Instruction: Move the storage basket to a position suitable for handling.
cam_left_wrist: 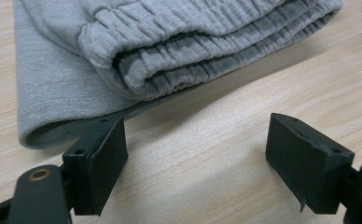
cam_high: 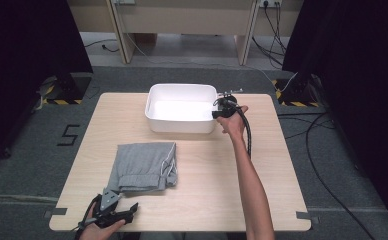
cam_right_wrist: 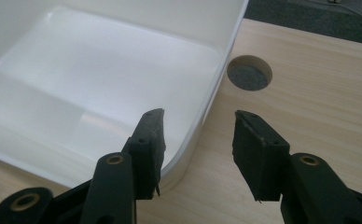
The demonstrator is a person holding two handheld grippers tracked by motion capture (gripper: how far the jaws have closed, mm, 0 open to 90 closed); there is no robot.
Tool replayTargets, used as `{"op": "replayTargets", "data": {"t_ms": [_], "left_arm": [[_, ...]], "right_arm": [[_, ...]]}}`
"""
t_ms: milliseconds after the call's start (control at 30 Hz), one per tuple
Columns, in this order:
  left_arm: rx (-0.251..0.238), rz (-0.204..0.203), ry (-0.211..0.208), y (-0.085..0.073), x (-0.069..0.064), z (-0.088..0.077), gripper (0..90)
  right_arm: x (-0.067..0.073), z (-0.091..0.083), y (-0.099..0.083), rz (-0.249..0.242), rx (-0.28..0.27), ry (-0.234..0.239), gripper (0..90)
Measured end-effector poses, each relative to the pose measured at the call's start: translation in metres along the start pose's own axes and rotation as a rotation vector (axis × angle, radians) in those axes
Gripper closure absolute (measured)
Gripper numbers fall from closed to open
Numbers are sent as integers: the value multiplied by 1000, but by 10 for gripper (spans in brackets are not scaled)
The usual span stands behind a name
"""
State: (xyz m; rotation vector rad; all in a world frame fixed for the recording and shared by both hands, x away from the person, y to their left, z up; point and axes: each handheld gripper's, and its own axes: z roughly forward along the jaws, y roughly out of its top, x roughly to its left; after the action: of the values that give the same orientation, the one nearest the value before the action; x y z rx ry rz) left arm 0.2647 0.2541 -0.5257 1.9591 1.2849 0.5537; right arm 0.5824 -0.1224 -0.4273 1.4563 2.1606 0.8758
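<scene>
Right gripper view: right tongs [cam_right_wrist: 198, 149] are spread astride the white tub's rim [cam_right_wrist: 216, 88]; pinched askew, it could be tipped. Left tongs [cam_left_wrist: 195, 163] are spread beside the grey shorts [cam_left_wrist: 170, 51].

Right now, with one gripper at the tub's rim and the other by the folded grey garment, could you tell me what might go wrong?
The right gripper straddles the white tub's rim near a corner with its fingers not yet pressing; a grip there may slip or tip the tub. The left gripper is open beside the folded grey garment; pinching one layer could unfold it.
</scene>
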Motion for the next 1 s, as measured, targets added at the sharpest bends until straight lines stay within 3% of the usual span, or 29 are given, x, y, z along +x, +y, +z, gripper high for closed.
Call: {"op": "replayTargets", "data": {"t_ms": [100,400,567,733,900,1000], "left_arm": [[2,1,0,0,0,0,195],[2,1,0,0,0,0,194],[3,1,-1,0,0,0,195],[3,2,-1,0,1,0,194],[5,5,-3,0,1,0,195],[4,4,-3,0,1,0,194]], "right_arm": [[-5,-3,-4,-18,20,-4,565],[-23,-21,-24,-37,12,20,613],[-35,-32,-37,-26,6,36,621],[-49,-40,-47,-38,23,7,626],[-64,-47,-58,-34,26,8,643],[-70,-49,-66,-67,55,-25,651]]}}
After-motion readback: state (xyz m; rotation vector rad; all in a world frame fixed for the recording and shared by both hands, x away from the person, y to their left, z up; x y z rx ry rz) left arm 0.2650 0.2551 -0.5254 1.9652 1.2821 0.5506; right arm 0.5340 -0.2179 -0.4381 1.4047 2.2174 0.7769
